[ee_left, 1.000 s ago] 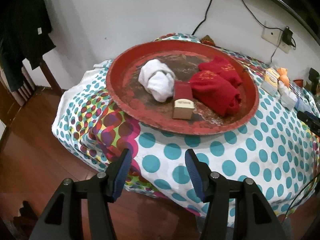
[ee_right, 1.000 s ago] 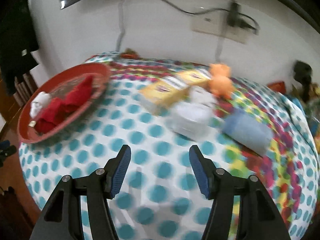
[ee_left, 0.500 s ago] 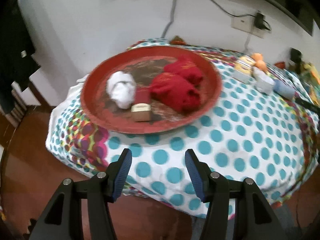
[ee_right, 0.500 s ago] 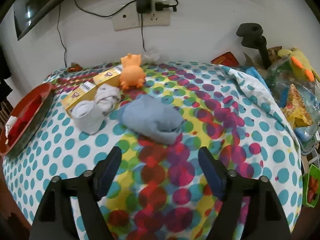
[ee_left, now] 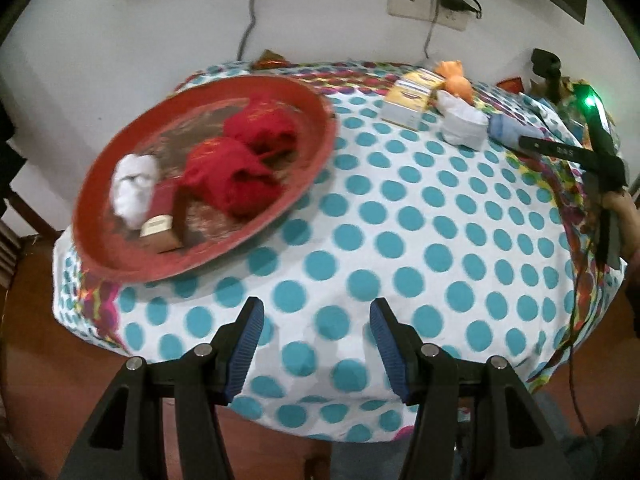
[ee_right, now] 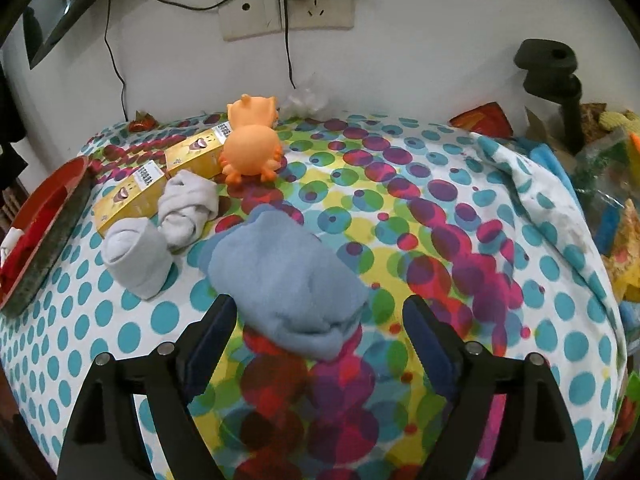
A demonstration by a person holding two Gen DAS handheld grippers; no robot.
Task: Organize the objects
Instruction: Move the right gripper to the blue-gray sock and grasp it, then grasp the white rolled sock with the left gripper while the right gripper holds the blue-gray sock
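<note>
Red tray [ee_left: 320, 136] at the table's left holds two red bundles [ee_left: 236, 176], a white bundle [ee_left: 134, 184] and a small box [ee_left: 160, 234]. Yellow boxes [ee_right: 160, 184], an orange toy [ee_right: 252, 148] and two white socks [ee_right: 160, 236] crowd the far side. Blue sock bundle [ee_right: 284, 280], soft and rolled, lies on the dotted cloth [ee_right: 460, 240]. Right gripper [ee_right: 316, 338] is opening, its jaws either side of the bundle's near end, not pressing. Left gripper [ee_left: 316, 344] half spread, empty

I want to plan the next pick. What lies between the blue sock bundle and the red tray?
In the right wrist view, two white sock rolls lie between the blue sock bundle and the red tray; the rest is bare dotted cloth.
</note>
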